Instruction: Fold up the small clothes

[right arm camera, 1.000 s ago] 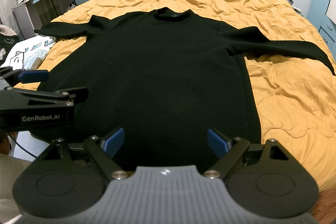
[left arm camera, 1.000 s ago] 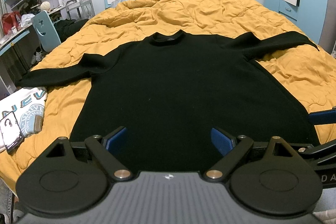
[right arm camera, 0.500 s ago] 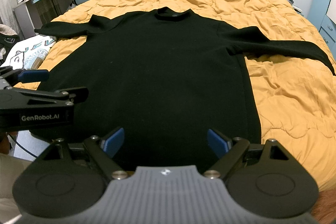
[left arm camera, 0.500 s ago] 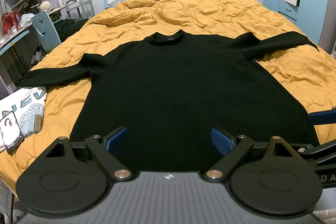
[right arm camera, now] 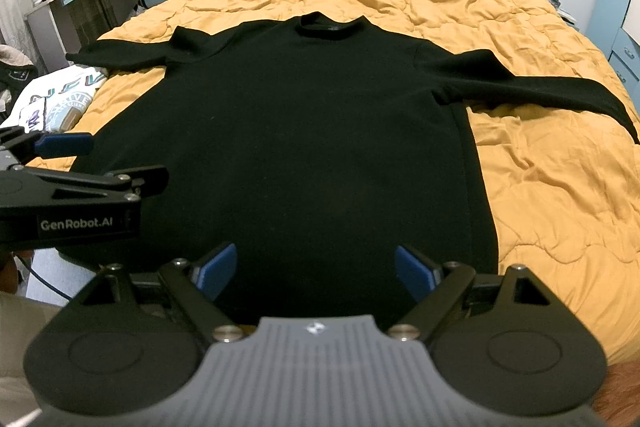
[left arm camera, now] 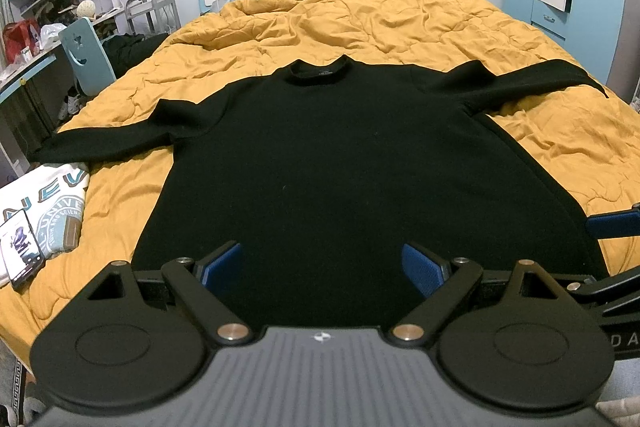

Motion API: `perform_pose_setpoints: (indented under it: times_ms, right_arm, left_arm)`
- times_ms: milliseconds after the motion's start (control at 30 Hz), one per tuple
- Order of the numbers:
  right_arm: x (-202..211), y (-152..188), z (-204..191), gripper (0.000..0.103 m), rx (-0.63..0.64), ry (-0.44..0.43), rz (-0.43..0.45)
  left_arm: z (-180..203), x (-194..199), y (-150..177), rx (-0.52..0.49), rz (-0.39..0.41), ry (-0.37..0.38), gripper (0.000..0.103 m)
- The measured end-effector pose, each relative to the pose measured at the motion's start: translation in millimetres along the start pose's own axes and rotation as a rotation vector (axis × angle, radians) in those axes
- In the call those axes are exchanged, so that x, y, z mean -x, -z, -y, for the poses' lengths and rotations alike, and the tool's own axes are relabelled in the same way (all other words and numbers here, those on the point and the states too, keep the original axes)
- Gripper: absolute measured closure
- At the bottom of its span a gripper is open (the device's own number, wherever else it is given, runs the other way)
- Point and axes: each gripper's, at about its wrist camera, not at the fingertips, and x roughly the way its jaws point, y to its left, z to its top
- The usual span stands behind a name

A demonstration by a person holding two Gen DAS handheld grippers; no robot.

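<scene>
While both tongs [left arm camera: 322, 263] [right arm camera: 314, 269] gape wide over the sweater [left arm camera: 360, 179], only the left view shows a phone [left arm camera: 20, 247].

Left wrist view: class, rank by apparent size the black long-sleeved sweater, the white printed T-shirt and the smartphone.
1. Black long-sleeved sweater, spread across the quilt.
2. White printed T-shirt, partly cropped at the frame's edge.
3. Smartphone, lying on the T-shirt.

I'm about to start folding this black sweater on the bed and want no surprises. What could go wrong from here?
The phone and white printed shirt lie by the black sweater's left sleeve; folding that sleeve might drag them. The orange quilt is rumpled and soft, so a gripper could pinch quilt along with the knit.
</scene>
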Motion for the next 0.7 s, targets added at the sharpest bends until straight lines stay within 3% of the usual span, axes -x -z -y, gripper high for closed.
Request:
perform_pose_setpoints:
  times_ms: [500, 700]
  right_arm:
    - [1, 0, -1, 0.021, 0.000, 0.000, -0.003]
    - [-13, 0, 2, 0.021, -0.019, -0.051, -0.028]
  left_arm:
    - [3, 0, 0, 0.000, -0.005, 0.005, 0.000]
    - [2, -6, 0, 0.000, -0.024, 0.025, 0.000]
